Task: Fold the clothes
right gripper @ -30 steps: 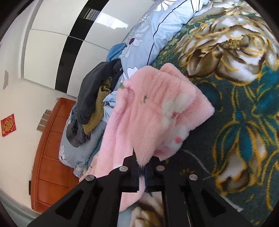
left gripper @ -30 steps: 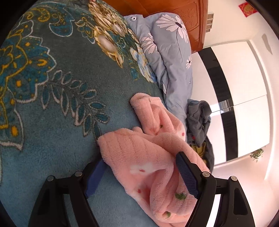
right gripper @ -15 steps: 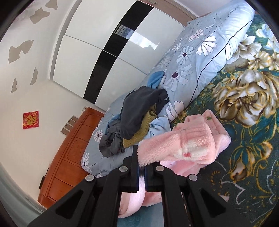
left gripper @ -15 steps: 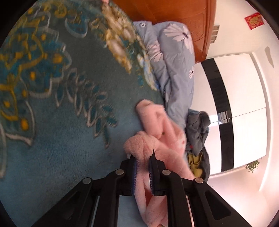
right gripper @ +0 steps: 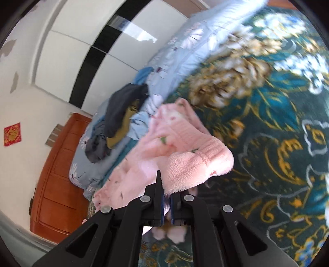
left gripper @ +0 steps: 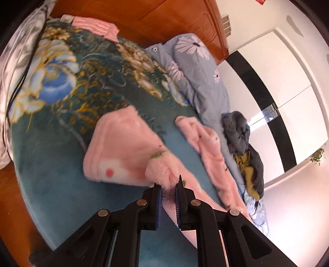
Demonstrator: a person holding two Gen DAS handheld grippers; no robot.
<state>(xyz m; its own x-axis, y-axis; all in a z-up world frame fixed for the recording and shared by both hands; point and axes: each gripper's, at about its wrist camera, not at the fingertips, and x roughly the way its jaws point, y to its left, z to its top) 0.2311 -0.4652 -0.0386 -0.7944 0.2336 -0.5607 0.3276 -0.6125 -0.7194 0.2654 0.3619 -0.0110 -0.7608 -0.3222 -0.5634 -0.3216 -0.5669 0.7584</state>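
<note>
A fluffy pink garment (left gripper: 123,152) with small flower prints lies on a teal floral blanket (left gripper: 61,98). My left gripper (left gripper: 169,184) is shut on a bunched edge of it and holds it lifted over the bed. In the right wrist view the same pink garment (right gripper: 185,156) hangs from my right gripper (right gripper: 167,195), which is shut on another edge. The rest of the garment trails over the blanket (right gripper: 277,133) toward the quilt.
A light blue flowered quilt (left gripper: 201,67) lies along the far side of the bed, with a pile of dark grey and mustard clothes (left gripper: 246,154) on it. A wooden headboard (left gripper: 164,18) and a folded pink striped item (left gripper: 94,28) are beyond. White wardrobe doors (right gripper: 92,30) stand behind.
My left gripper went from open around the pink garment to shut on it and lifted it. Both grippers have raised and swung the garment; both views are motion-blurred.
</note>
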